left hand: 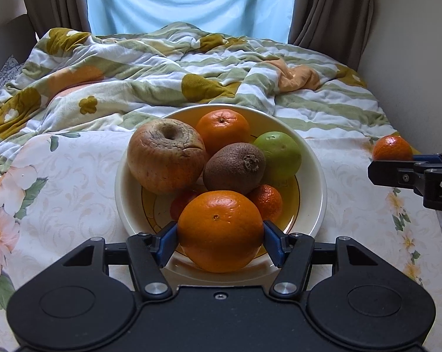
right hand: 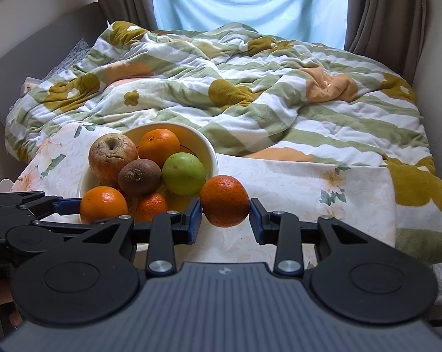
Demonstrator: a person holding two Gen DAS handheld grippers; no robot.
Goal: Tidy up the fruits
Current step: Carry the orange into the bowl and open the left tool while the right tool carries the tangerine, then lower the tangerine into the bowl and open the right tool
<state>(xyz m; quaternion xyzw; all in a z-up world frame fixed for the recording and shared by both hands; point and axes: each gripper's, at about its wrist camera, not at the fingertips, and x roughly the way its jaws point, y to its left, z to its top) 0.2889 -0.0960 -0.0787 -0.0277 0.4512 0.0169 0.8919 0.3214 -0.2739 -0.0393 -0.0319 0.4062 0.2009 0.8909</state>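
A cream bowl [left hand: 314,158] on the flowered cloth holds a wrinkled apple [left hand: 165,155], an orange [left hand: 222,130], a kiwi [left hand: 234,168], a green fruit [left hand: 279,154] and small mandarins [left hand: 267,202]. My left gripper [left hand: 220,234] is shut on a large orange [left hand: 221,231] over the bowl's near rim. My right gripper [right hand: 225,209] is shut on a mandarin [right hand: 224,201], held just right of the bowl [right hand: 212,152]. The same mandarin [left hand: 392,148] shows at the right edge of the left wrist view, and the large orange [right hand: 103,204] at the left of the right wrist view.
A flowered tablecloth [left hand: 59,205] covers the surface under the bowl. Behind it lies a rumpled striped quilt [left hand: 191,67] on a bed. Brown curtains [left hand: 332,6] and a lit window stand at the back. Walls close in on both sides.
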